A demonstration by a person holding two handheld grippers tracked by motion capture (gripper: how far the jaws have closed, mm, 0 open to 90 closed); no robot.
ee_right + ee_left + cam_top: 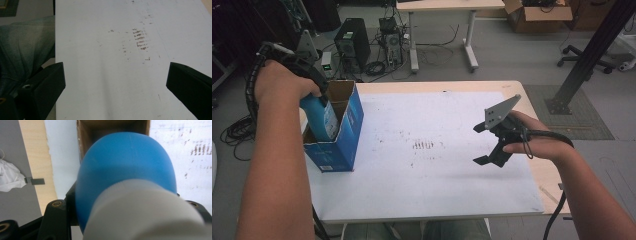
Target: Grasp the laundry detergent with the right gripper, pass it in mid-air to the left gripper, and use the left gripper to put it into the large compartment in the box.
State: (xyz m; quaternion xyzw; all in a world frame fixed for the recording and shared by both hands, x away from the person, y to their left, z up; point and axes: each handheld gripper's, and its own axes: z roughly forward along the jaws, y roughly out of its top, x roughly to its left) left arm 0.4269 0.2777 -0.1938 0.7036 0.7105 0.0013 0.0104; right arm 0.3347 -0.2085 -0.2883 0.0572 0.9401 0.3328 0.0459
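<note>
A blue bottle with a white cap stands partly inside an open-topped blue cardboard box at the table's left side. My left gripper is shut on the bottle near its top, above the box's opening. In the left gripper view the blue bottle and its white cap loom close, with the brown inside of the box beyond them. My right gripper hovers over the right part of the white sheet, jaws wide apart with nothing between them; the right gripper faces the bare sheet.
The white sheet carries a patch of small brown marks near its middle. Wooden table edges show on the right. Beyond the table stand a computer tower, tangled cables, another desk and a cardboard box.
</note>
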